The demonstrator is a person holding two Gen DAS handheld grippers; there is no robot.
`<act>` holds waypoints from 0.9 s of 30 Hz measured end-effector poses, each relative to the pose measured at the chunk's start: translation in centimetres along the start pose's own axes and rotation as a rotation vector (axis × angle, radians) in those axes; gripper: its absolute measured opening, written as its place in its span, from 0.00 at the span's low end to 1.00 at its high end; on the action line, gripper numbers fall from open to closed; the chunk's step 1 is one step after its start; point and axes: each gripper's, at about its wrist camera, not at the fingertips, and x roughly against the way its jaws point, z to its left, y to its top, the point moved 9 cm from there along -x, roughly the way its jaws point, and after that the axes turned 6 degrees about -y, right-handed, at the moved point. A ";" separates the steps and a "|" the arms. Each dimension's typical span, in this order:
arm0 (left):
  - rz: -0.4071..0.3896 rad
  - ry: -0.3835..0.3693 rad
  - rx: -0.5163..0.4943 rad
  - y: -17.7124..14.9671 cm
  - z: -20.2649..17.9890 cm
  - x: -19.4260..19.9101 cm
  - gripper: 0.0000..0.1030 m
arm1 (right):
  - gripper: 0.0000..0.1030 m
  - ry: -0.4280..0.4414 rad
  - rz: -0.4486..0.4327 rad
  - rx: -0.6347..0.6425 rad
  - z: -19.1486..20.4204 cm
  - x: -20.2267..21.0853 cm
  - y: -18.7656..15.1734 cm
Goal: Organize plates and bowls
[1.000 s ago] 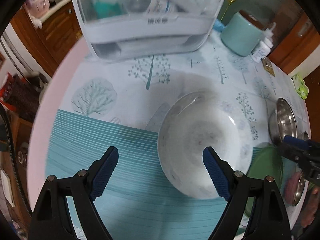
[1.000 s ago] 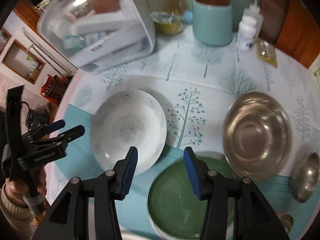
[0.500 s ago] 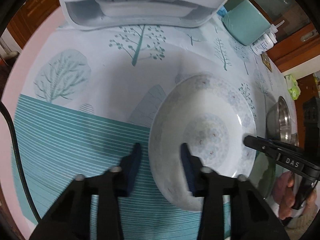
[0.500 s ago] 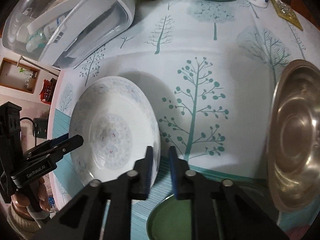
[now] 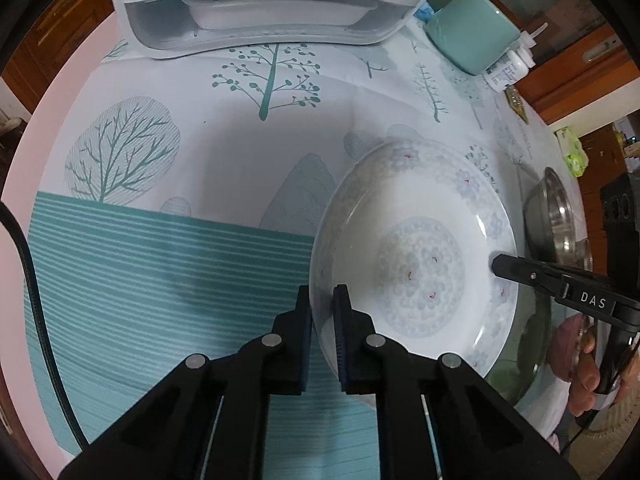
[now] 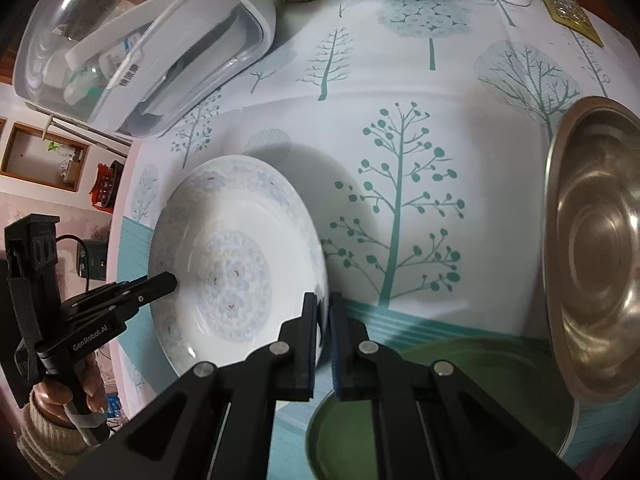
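The desk (image 6: 400,80) wears a white cloth printed with teal trees, with a striped teal band along the near side. Beyond its edge the wall (image 6: 24,208) looks pale pink, with a wooden-framed niche (image 6: 44,156) set in it. Brown wooden cabinets (image 5: 64,32) stand at the far left and more brown wood panelling (image 5: 576,72) on the right. Lighting's soft, indoor, kinda dim.

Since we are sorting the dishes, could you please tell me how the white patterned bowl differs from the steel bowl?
The white bowl is glazed, with a pale blue flower pattern; the steel bowl is plain shiny metal. The white bowl's rim is clamped on opposite sides by the left gripper and the right gripper; nothing touches the steel bowl. Both are round, empty and open side up.
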 end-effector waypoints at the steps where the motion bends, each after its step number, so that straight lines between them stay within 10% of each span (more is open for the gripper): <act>1: 0.001 -0.006 -0.001 -0.2 -0.1 0.3 0.08 | 0.05 0.003 -0.004 0.002 0.1 0.4 -0.1; 12: -0.018 -0.090 -0.056 -3.9 -4.4 6.5 0.08 | 0.05 0.010 -0.051 0.001 1.1 6.2 -4.4; 27: 0.011 -0.172 -0.132 -16.2 -12.2 12.0 0.08 | 0.06 0.009 -0.083 -0.056 -1.1 13.8 -18.9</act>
